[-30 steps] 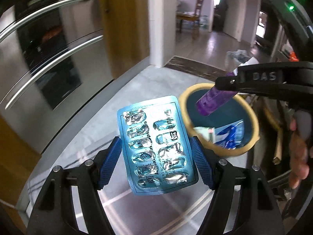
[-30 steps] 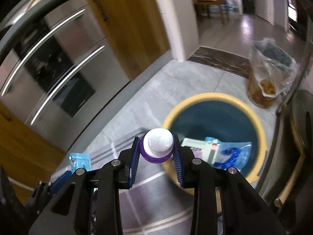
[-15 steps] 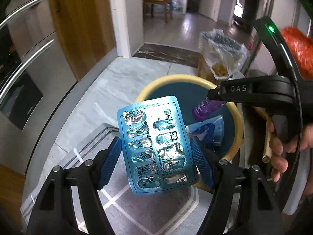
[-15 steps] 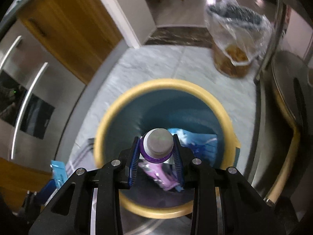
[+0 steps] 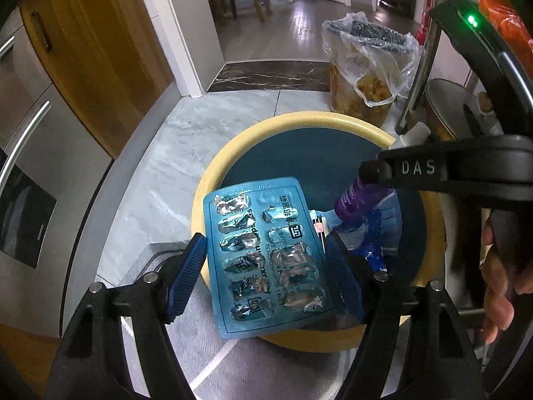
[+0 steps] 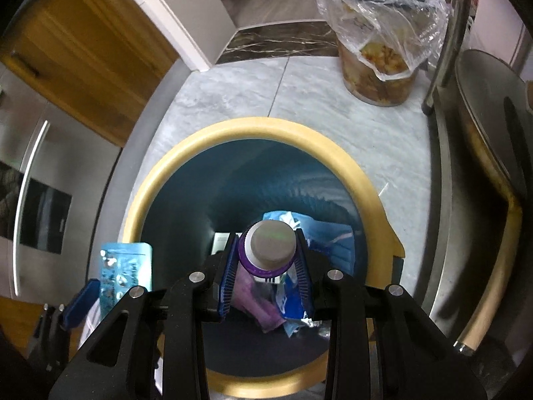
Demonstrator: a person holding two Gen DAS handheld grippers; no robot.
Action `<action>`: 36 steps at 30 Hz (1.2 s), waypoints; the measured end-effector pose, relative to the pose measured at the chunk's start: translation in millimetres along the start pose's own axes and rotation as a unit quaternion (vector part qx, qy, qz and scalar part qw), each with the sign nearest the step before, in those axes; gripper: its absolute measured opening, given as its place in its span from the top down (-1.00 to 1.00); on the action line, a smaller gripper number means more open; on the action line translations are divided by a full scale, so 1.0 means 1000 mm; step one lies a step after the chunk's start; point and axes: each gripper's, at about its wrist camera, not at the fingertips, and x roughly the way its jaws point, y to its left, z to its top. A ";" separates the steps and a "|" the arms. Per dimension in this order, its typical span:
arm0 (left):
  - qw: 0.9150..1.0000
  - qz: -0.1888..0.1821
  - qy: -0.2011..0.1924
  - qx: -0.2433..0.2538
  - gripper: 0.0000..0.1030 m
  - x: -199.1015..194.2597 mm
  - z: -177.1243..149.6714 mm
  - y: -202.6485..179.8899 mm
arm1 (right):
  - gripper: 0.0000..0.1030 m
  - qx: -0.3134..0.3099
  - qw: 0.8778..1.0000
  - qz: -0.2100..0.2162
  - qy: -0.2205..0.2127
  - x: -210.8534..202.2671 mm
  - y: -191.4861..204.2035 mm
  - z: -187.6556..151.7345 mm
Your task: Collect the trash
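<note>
My left gripper (image 5: 266, 276) is shut on a blue blister pack (image 5: 266, 256) of used pills and holds it over the near rim of the bin (image 5: 299, 123). The bin is dark blue inside with a yellow rim (image 6: 266, 126). My right gripper (image 6: 266, 263) is shut on a purple bottle (image 6: 269, 246) with a white cap and holds it above the bin's opening. In the left wrist view the bottle (image 5: 359, 196) hangs from the right gripper over the bin. Blue and pink wrappers (image 6: 296, 303) lie at the bin's bottom. The blister pack (image 6: 128, 266) shows at left in the right wrist view.
A container lined with a clear plastic bag (image 5: 366, 70) of food waste stands behind the bin on the grey tiled floor (image 5: 200, 153). Steel appliance fronts (image 5: 30, 180) and a wooden cabinet (image 5: 100, 63) are on the left. A metal leg (image 6: 443, 53) stands at right.
Both grippers have moved forward and over the bin, which now fills the views. The bottle and the blister pack are still held.
</note>
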 end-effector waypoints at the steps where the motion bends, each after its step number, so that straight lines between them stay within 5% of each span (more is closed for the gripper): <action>1: 1.000 0.001 0.000 0.001 -0.41 0.001 0.000 0.000 | 0.33 0.000 1.000 0.000 -0.002 0.000 0.000 0.001; 9: 1.000 0.005 0.002 -0.002 -0.41 0.009 0.000 0.003 | 0.32 -0.002 1.000 0.008 -0.005 0.008 0.001 0.005; 19: 1.000 0.008 -0.006 -0.017 -0.61 0.003 -0.005 0.010 | 0.04 -0.006 0.999 0.020 -0.026 -0.002 0.004 0.010; 30: 0.996 -0.008 -0.043 -0.079 -0.65 -0.064 -0.043 0.024 | 0.00 -0.030 0.997 0.023 -0.074 -0.072 0.007 -0.009; 34: 0.995 -0.004 -0.064 -0.078 -0.73 -0.101 -0.060 0.020 | -0.12 -0.056 0.993 0.035 -0.101 -0.110 0.016 -0.029; 36: 0.994 -0.005 -0.078 -0.080 -0.78 -0.120 -0.070 0.019 | -0.36 -0.075 0.991 0.038 -0.106 -0.127 0.023 -0.048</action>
